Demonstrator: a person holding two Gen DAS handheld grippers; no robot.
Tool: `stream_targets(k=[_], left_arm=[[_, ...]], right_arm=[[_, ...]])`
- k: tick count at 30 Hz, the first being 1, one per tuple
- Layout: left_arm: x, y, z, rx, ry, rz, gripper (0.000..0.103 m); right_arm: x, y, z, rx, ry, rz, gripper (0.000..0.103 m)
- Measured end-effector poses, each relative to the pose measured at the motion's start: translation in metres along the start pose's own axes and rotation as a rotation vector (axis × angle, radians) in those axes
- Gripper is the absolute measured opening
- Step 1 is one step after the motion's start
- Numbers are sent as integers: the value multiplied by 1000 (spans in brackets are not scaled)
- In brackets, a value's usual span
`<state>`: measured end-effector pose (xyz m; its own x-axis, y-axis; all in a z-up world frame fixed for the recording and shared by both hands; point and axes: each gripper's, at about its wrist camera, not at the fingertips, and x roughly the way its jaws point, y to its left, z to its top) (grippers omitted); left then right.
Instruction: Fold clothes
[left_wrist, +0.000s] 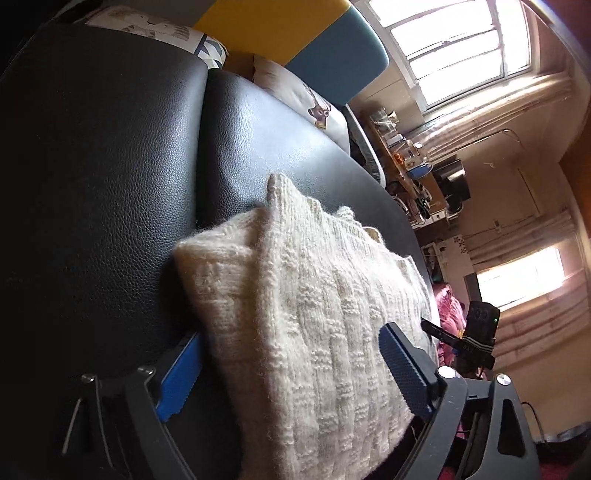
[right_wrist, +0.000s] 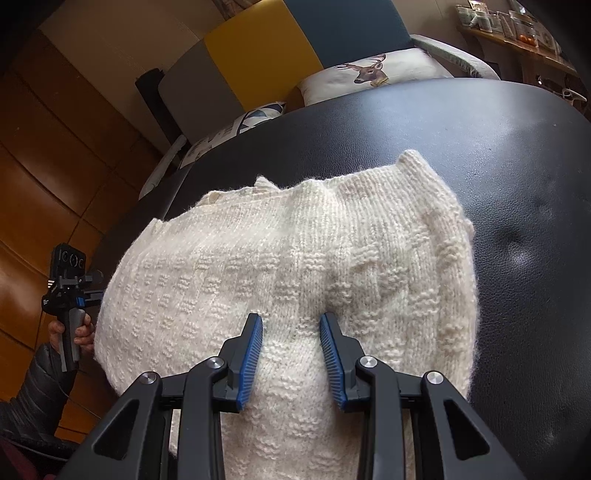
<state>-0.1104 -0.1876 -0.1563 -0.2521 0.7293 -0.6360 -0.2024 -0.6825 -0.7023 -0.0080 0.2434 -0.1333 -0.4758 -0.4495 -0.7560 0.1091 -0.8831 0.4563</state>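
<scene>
Cream knit sweater (right_wrist: 288, 266) is lying folded mid-frame on the black leather seat (right_wrist: 517, 184), bare leather showing at right; both grippers, left (left_wrist: 291, 373) and right (right_wrist: 291, 360), are straddling its edges, jaws apart, gripping nothing.

sweater (right_wrist: 288, 266): near edge cut off by the frame bottom in both views | underside and inner folds hidden | shelf items (left_wrist: 402, 147): too small to tell | left gripper (left_wrist: 291, 373): lower jaw partly hidden behind the knit | person's hand (right_wrist: 70, 332): mostly covered by the handle
</scene>
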Motion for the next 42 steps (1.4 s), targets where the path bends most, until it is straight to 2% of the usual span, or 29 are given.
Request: stream_targets(k=[1, 2, 4, 7, 10, 12, 15, 18, 22, 25, 28, 33, 38, 42], left_arm=[[3, 0, 1, -7, 2, 13, 70], [3, 3, 1, -26, -2, 8, 64], [4, 8, 2, -63, -12, -3, 39], [3, 15, 1, -108, -35, -22, 28], [-1, 1, -4, -78, -85, 25, 23], [-4, -5, -7, -79, -120, 23, 22], [-13, -1, -9, -109, -157, -44, 22], [-19, 2, -9, -135, -181, -85, 22], [-25, -2, 3, -123, -193, -20, 20], [-31, -10, 17, -112, -209, 16, 19], [-38, -25, 27, -87, -225, 16, 19], [-47, -51, 27, -76, -239, -34, 19], [-55, -70, 20, -132, -264, -126, 19], [-55, -103, 23, -140, -285, -197, 18]], right_arm=[[0, 0, 0, -1, 0, -2, 33], [0, 0, 0, -4, 0, -3, 33], [1, 1, 0, -11, 1, -5, 33], [0, 4, -1, -26, 9, -11, 33], [-1, 7, -1, -42, 17, -17, 33], [-3, 13, -1, -60, 35, -32, 33], [-13, 18, 5, -84, 79, -36, 33], [-28, 20, 8, -178, 90, -71, 33], [-34, 14, 10, -282, 151, -121, 33], [-22, 5, 11, -321, 205, -159, 33], [-8, -1, 12, -322, 243, -157, 33], [-4, -10, 10, -284, 226, -134, 34], [-5, -22, 10, -244, 210, -114, 35], [-2, -26, 13, -203, 215, -109, 36]])
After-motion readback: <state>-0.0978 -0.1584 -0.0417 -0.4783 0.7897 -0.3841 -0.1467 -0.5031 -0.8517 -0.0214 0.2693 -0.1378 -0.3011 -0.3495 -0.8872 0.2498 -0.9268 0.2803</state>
